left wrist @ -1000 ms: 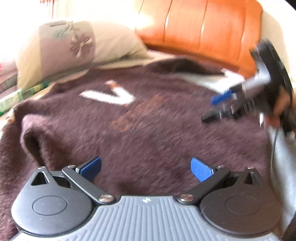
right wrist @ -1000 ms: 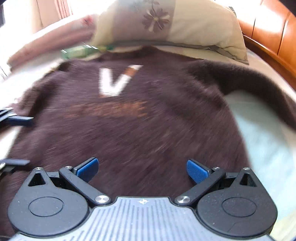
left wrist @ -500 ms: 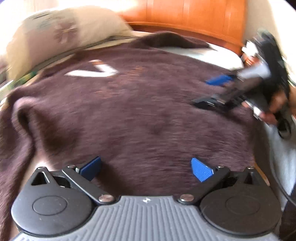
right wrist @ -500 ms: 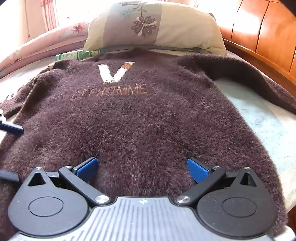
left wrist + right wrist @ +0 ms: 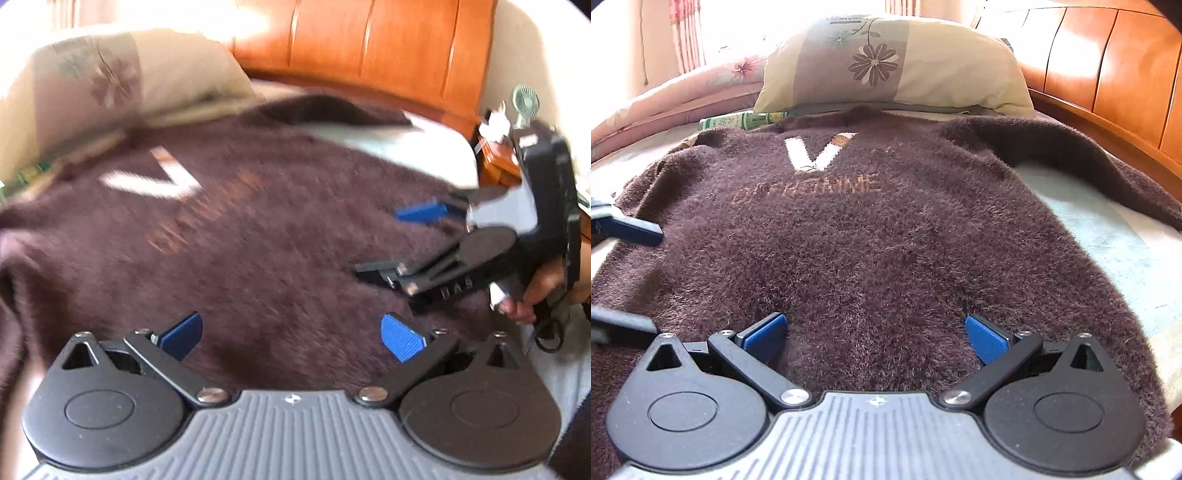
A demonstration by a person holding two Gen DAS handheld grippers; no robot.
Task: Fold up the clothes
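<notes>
Although both tools hover low over the brown sweater (image 5: 871, 236), neither holds any of it. The sweater lies spread front-up on the bed (image 5: 1108, 236), neckline toward the flowered pillow (image 5: 897, 62), white V and orange lettering showing, one sleeve (image 5: 1071, 155) stretched out toward the wooden headboard (image 5: 1108, 74).

Compared with a second ago, the right wrist view has settled from blur into a sharp picture, which suggests the right tool (image 5: 875, 332) has come to rest at the hem, its blue pads spread wide with the fuzzy fabric lying between and under them, possibly touching. The left wrist view has gone the other way: it is smeared again and now looks across the chest from a slightly changed angle, so the left tool (image 5: 291, 332) seems to be moving along the near side of the garment, jaws also wide and empty. Seen from the left camera, the right tool (image 5: 384, 243) shows its pads set well apart above the cloth, with the hand (image 5: 535, 291) on its grip.

My reading is that the laying-out is finished and no fold has begun. The next move probably calls for pinching an edge; thick, fluffy pile may slip or bunch.
</notes>
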